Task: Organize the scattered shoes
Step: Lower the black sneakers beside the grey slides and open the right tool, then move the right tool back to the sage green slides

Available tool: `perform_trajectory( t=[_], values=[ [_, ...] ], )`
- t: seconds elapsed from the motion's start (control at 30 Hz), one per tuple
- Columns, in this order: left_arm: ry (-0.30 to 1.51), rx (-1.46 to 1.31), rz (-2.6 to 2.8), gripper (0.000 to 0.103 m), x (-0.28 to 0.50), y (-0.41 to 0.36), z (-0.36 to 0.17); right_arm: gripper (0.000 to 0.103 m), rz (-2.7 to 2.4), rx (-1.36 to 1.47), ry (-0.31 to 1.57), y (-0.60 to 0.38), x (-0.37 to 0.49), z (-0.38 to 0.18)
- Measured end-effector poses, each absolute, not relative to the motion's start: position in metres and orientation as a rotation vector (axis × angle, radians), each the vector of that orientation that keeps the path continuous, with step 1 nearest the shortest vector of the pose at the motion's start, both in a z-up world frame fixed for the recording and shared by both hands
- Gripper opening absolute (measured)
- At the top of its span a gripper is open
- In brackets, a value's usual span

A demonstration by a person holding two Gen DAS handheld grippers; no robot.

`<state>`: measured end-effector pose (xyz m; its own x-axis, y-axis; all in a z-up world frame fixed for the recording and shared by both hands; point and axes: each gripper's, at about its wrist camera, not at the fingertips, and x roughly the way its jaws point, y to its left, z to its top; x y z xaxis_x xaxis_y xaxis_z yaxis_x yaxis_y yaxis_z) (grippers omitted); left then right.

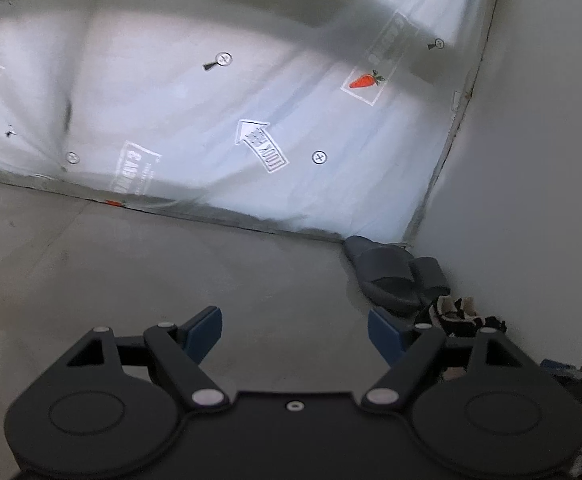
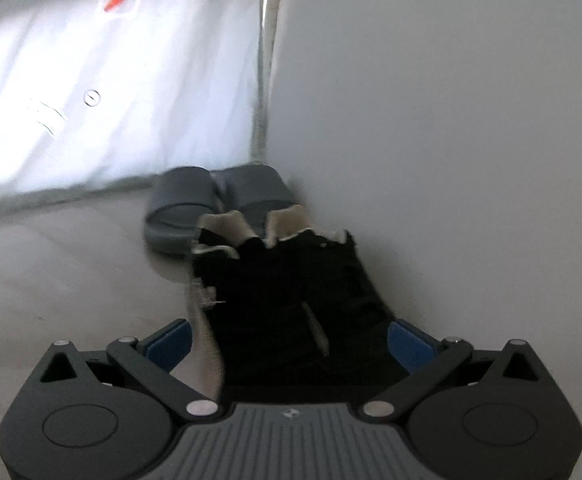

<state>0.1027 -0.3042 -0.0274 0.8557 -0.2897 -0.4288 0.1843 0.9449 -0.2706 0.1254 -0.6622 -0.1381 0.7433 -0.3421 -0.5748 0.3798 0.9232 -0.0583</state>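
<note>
The right gripper (image 2: 289, 340) reached along the grey floor (image 2: 71, 272) with its blue-padded fingers (image 2: 169, 344) spread wide on either side of a black shoe (image 2: 291, 300) with a cream, ruffled collar; whether the pads touched it could not be told. Just beyond the fingertips, a pair of grey slides (image 2: 211, 204) sat side by side in the corner, against the white wall (image 2: 451, 120) and a hanging sheet printed with carrots (image 2: 91, 80). The left gripper (image 1: 295, 332) hovered over bare floor, its fingers (image 1: 205, 330) apart and empty, with the grey slides (image 1: 391, 276) and the black shoe (image 1: 457, 316) ahead and to the right of its right finger.
</note>
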Motion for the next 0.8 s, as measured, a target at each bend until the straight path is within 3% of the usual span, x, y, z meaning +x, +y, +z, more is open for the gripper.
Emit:
perform_trajectory(
  t=[0.6, 0.8],
  values=[
    [0.516, -0.147, -0.202, 0.081, 0.045, -0.142, -0.024, 0.103, -0.221, 0.099, 0.586, -0.492, 0.099, -0.115],
    [0.476, -0.154, -0.175, 0.081, 0.043, -0.045, -0.019, 0.103, -0.229, 0.105, 0.572, -0.396, 0.087, -0.106]
  ],
)
